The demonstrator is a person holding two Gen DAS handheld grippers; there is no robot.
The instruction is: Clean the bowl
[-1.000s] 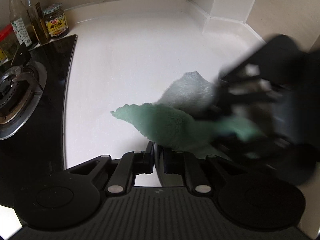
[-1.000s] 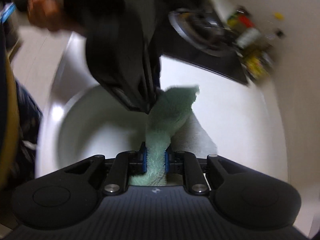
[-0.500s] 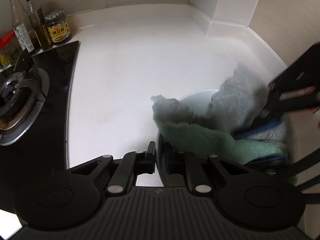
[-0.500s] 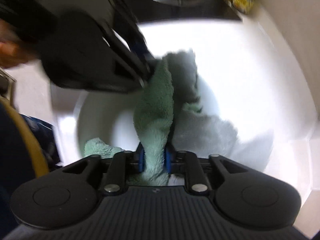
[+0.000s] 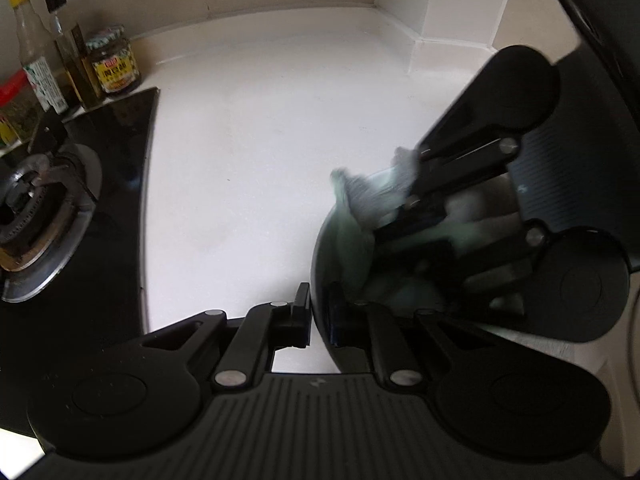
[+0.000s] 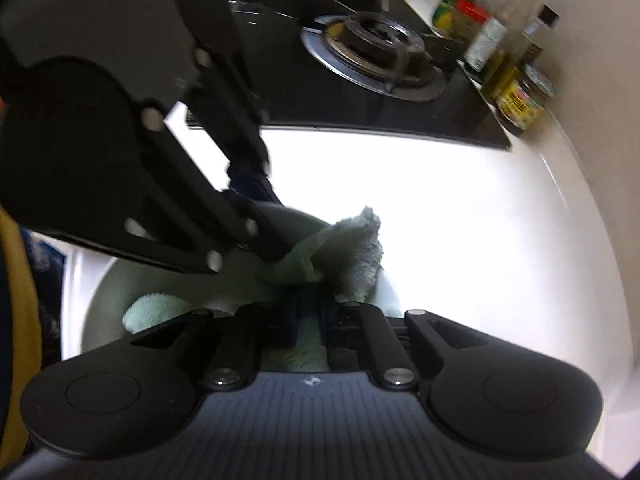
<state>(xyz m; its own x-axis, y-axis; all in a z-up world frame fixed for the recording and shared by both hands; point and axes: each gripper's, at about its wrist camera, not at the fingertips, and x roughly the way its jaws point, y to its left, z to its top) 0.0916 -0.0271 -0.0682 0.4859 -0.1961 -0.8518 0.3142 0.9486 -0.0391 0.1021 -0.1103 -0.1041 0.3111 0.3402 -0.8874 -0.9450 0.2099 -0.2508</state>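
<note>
A white counter [image 5: 256,128] runs back to the wall. On its left side lies a black stove top [image 5: 120,148] with a round gas burner [image 5: 36,208]. By the wall, near the stove's far corner, stand a jar with a yellow label [image 5: 114,66] and two tall bottles [image 5: 38,60]. A white bowl [image 6: 104,292] sits at the near side of the counter.
</note>
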